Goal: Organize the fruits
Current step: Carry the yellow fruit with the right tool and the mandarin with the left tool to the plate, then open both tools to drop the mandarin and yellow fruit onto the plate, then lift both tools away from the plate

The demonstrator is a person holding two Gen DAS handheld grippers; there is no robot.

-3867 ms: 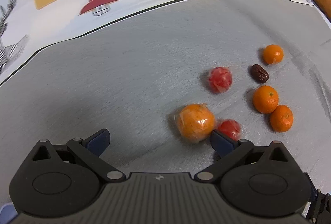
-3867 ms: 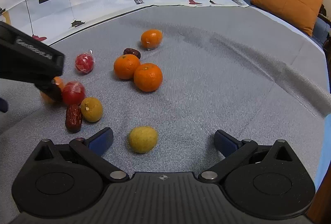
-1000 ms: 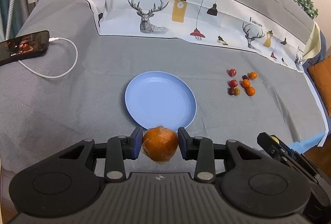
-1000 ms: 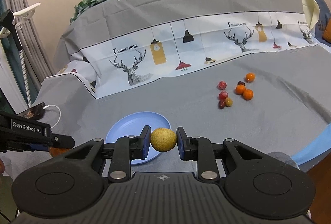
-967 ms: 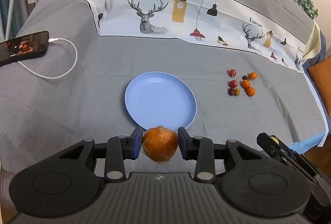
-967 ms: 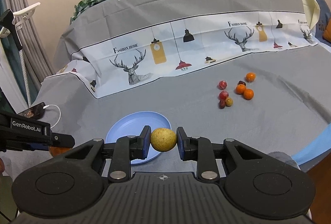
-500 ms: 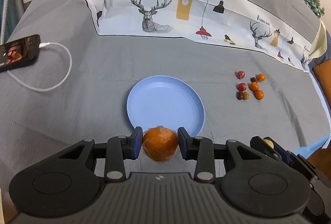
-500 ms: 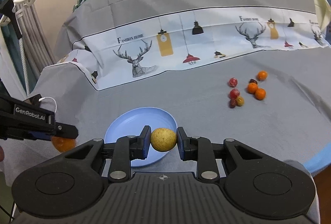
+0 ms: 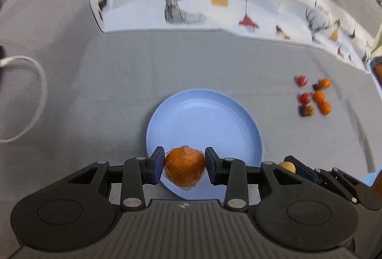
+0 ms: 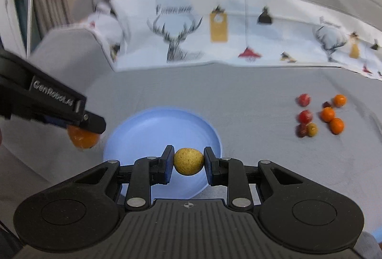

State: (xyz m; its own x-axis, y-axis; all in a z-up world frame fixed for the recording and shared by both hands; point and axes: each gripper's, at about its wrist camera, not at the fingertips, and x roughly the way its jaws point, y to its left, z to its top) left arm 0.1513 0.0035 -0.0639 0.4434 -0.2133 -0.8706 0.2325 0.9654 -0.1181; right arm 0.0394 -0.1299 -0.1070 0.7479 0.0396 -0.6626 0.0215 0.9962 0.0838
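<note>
With the left gripper [image 9: 184, 169] clamped on a wrapped orange [image 9: 184, 171] and the right gripper [image 10: 188, 165] pinching a small yellow fruit [image 10: 188, 161], both above the blue plate's [image 9: 203, 115] near rim, either could roll off onto the grey cloth [image 9: 119, 82] if dropped near the edge.

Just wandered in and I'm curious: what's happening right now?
Left gripper shut on plastic-wrapped orange. Right gripper shut on small yellow-green fruit. Both near round blue plate, nothing on it.

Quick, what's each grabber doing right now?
Left gripper: closed on the wrapped orange.
Right gripper: closed on the yellow-green fruit.
</note>
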